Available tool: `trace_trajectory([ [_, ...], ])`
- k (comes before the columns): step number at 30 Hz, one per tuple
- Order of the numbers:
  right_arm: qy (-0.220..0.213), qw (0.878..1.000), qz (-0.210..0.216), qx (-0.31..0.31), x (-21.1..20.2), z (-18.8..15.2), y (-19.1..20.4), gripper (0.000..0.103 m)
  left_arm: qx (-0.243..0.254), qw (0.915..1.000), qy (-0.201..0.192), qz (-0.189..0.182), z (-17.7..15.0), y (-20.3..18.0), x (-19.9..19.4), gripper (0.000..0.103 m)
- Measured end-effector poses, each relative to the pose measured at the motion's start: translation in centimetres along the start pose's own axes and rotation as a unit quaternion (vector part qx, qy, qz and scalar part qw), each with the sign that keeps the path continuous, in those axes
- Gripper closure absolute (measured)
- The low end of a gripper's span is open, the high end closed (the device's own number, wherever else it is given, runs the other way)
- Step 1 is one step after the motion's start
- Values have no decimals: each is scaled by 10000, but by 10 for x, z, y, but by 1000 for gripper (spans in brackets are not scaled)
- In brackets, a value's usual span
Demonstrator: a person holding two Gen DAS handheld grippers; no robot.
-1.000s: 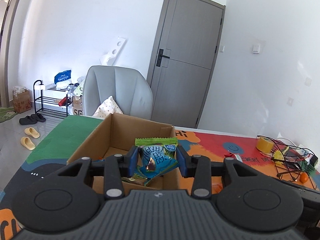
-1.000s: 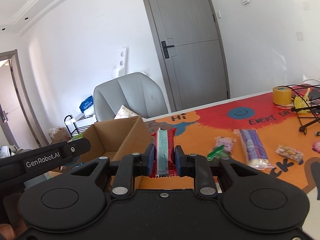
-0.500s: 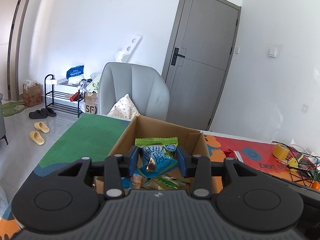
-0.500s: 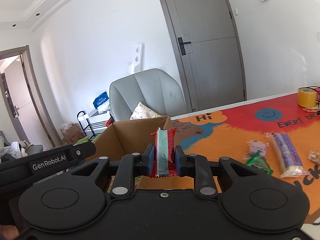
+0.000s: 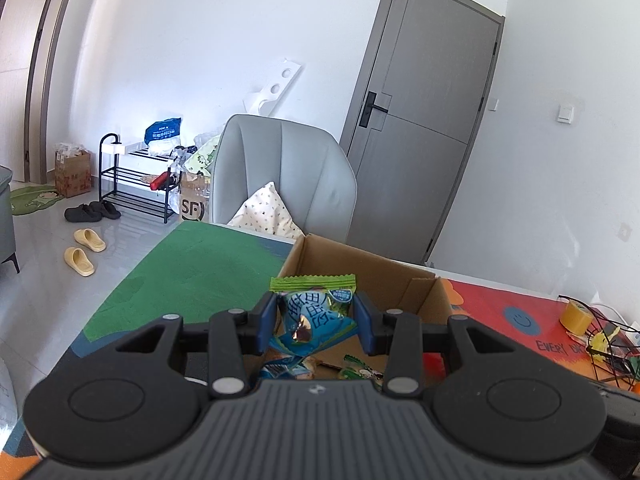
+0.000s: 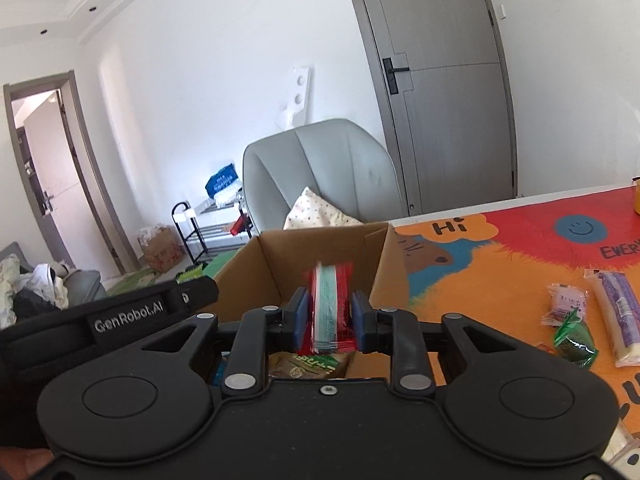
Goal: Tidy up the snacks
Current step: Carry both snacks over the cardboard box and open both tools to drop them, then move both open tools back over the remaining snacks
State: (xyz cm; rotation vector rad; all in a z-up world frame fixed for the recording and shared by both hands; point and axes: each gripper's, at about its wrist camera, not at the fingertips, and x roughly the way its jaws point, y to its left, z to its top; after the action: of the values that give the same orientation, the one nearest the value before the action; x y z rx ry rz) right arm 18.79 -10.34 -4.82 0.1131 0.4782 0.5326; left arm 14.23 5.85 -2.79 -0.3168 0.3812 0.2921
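Observation:
An open cardboard box [image 5: 372,276] stands on the colourful table mat, with several snack packets inside; it also shows in the right wrist view [image 6: 280,264]. My left gripper [image 5: 315,322] is shut on a green and blue snack packet [image 5: 316,312], held over the box's near side. My right gripper [image 6: 329,316] is shut on a red and pale green snack packet [image 6: 330,308], which is blurred, held above the box opening. The left gripper's body [image 6: 120,316] shows at the left of the right wrist view.
Loose snacks lie on the mat to the right: a purple long packet [image 6: 618,316], a pink small packet [image 6: 566,304] and a green one [image 6: 574,340]. A yellow tape roll [image 5: 576,316] and wire rack [image 5: 612,352] stand far right. A grey chair [image 5: 280,176] is behind the table.
Both grippers have moved left and closer over the box, each still holding its packet. The box now sits directly under the right gripper.

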Motion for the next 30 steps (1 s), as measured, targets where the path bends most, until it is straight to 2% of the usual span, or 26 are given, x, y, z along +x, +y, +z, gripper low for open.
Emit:
trace_trajectory([
  [1, 32, 10000, -52, 21, 1, 0, 0, 58, -6, 10000, -2, 13, 0, 1, 0, 63],
  [2, 19, 9999, -103, 48, 0, 0, 0, 54, -10, 10000, 0, 21, 0, 1, 0, 63],
  [7, -12, 9993, -316, 184, -2, 0, -11, 54, 34, 10000, 58, -17, -3, -5, 3, 62],
  [10, 37, 9984, -478, 288, -4, -3, -20, 48, 111, 9999, 71, -58, -4, -12, 6, 62],
  [12, 27, 9978, -573, 337, -7, -4, -25, 48, 220, 9997, 68, -126, -6, -18, 7, 58],
  [17, -7, 9966, -708, 419, -16, -7, -37, 44, 240, 9994, 99, -208, -13, -24, 4, 36],
  [24, -25, 9952, -798, 573, -29, -14, -54, 43, 107, 9999, 48, 69, -13, -18, -3, 27],
  [30, 45, 9937, -863, 714, -40, -22, -68, 40, 212, 9997, 101, 92, -21, -29, -10, 18],
])
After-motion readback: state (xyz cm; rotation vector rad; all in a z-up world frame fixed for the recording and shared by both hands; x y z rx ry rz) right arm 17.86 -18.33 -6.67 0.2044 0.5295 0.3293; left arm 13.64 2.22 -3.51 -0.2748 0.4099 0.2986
